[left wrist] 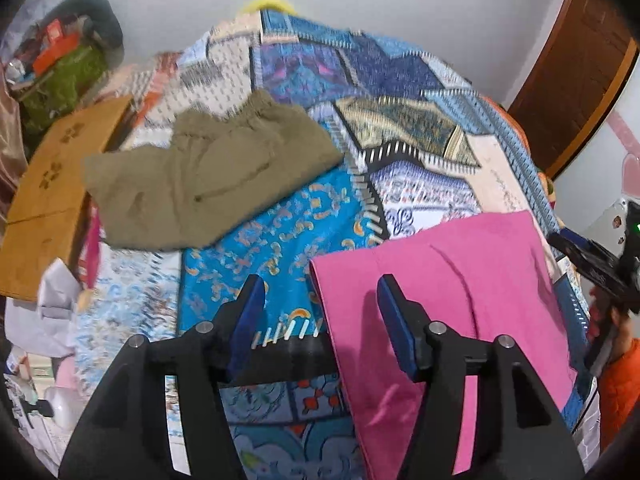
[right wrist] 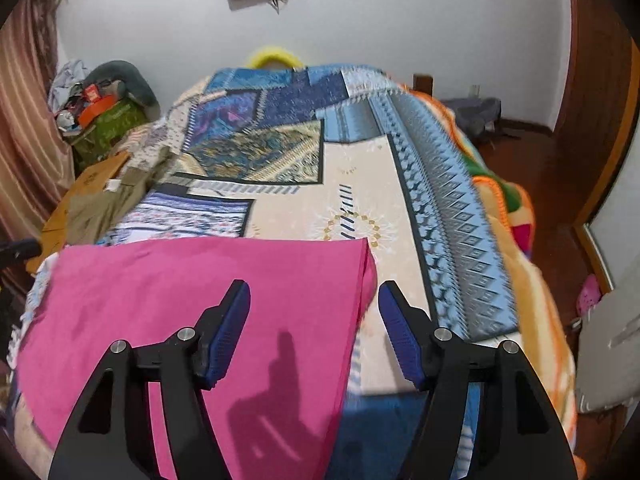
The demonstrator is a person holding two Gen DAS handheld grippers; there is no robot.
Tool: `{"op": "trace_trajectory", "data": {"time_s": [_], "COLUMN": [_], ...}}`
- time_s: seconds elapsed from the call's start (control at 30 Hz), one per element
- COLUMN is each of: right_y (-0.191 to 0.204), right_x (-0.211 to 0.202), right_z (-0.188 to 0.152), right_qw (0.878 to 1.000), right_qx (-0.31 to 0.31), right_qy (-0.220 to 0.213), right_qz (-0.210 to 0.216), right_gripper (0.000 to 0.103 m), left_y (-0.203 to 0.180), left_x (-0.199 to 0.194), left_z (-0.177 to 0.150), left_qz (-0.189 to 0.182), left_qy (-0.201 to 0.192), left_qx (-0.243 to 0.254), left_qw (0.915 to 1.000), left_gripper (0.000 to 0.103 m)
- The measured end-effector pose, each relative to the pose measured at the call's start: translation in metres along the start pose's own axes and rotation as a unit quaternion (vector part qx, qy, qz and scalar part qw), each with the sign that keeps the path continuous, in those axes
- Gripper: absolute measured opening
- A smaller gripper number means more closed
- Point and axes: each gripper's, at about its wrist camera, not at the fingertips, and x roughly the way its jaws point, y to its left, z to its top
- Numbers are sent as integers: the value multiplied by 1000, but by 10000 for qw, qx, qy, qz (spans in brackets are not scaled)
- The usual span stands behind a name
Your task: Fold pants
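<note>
Pink pants lying flat under both grippers.
Left gripper and right gripper hovering, fingers apart, each straddling 1 side edge.

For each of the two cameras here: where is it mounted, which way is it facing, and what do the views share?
Left wrist: on the left gripper, looking across the bed at the olive pants; the right gripper shows at the edge.
Right wrist: on the right gripper, above the pink pants, facing the far wall.
Shared: pink pants, olive pants, bed.
</note>
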Motion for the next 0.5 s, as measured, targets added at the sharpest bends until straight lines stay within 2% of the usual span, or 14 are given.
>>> {"op": "trace_trajectory", "data": {"time_s": [0.13, 0.23, 0.27, 0.3, 0.33, 0.37, 0.4, 0.43, 0.47, 0.5], "right_y": [-9, -14, -15, -14, -12, -11, -10, -10, -9, -10], "right_x": [43, 62, 64, 64, 62, 62, 61, 61, 60, 60], "right_z": [5, 3, 2, 1, -1, -1, -1, -2, -2, -1], "right_qw": [9991, 9979, 9977, 9980, 9986, 9986, 9986, 9987, 9989, 9991], "right_qx": [109, 236, 253, 245, 208, 191, 177, 151, 123, 96], "right_qy": [396, 604, 616, 556, 464, 459, 465, 464, 433, 409], "right_qz": [-68, 64, 124, 152, 160, 176, 195, 138, 107, 92], "right_gripper": [63, 62, 59, 51, 46, 34, 26, 23, 13, 8], "left_y": [6, 6, 6, 7, 8, 8, 6, 5, 1, 0], "left_x": [26, 29, 29, 29, 29, 28, 26, 25, 22, 21], "left_z": [-6, -9, -9, -9, -9, -9, -9, -10, -11, -12], "left_qz": [-333, -420, -520, -605, -725, -882, -839, -774, -622, -491], "left_qy": [368, 356, 335, 347, 369, 395, 362, 328, 258, 210], "left_qx": [-186, -140, -143, -157, -179, -217, -195, -143, -49, 20], "left_qw": [9986, 9984, 9980, 9974, 9965, 9951, 9956, 9964, 9977, 9986], "left_gripper": [58, 58, 54, 51, 42, 36, 36, 32, 23, 18]}}
